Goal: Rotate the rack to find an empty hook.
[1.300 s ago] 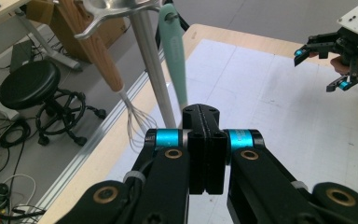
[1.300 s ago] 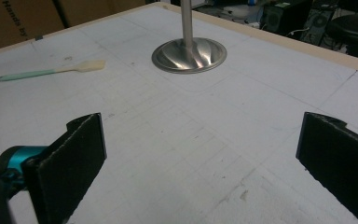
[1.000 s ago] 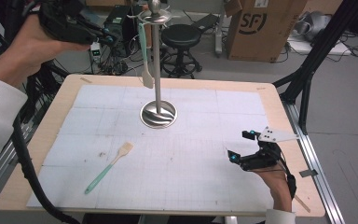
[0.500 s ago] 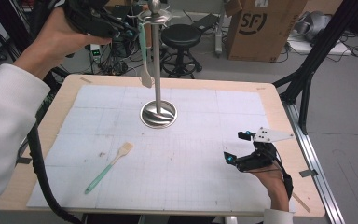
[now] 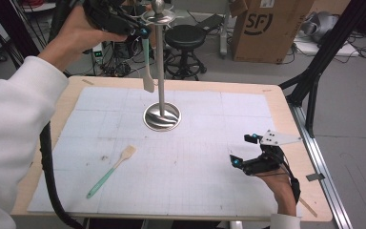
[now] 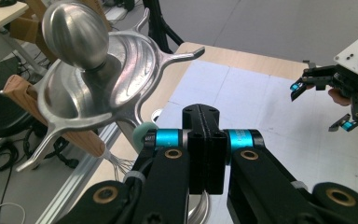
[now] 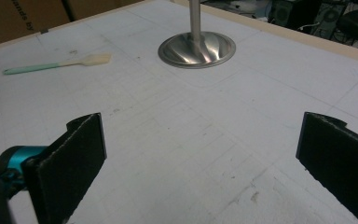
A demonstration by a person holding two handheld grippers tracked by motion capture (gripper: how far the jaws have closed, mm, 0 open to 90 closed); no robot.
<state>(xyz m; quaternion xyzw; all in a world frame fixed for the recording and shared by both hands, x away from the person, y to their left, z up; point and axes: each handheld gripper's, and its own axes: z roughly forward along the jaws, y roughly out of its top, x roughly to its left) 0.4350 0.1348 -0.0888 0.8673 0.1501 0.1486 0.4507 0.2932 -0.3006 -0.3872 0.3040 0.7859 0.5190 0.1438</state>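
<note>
A steel utensil stand (image 5: 161, 71) rises from a round base (image 5: 162, 117) at the table's middle. A spatula (image 5: 147, 71) with a mint handle and cream blade hangs from one hook of the stand's top (image 6: 88, 70), blade down. My left gripper (image 5: 142, 32) is held high beside that hook, jaws shut with nothing between them (image 6: 205, 140). The handle's mint end (image 6: 142, 134) sits just outside one jaw. A wooden-handled whisk (image 6: 91, 142) also hangs there. My right gripper (image 5: 244, 150) rests low at the table's right, open (image 7: 205, 158).
A second mint-handled spatula (image 5: 109, 171) lies flat on the white gridded mat (image 5: 209, 186), front left. A black cable trails down past the table's left edge. Beyond the table stand a stool (image 5: 186, 36) and a cardboard box (image 5: 264, 28).
My left hand has swung right, from well left of the stand up to its top by the hanging spatula. The right gripper and both spatulas have stayed put.
</note>
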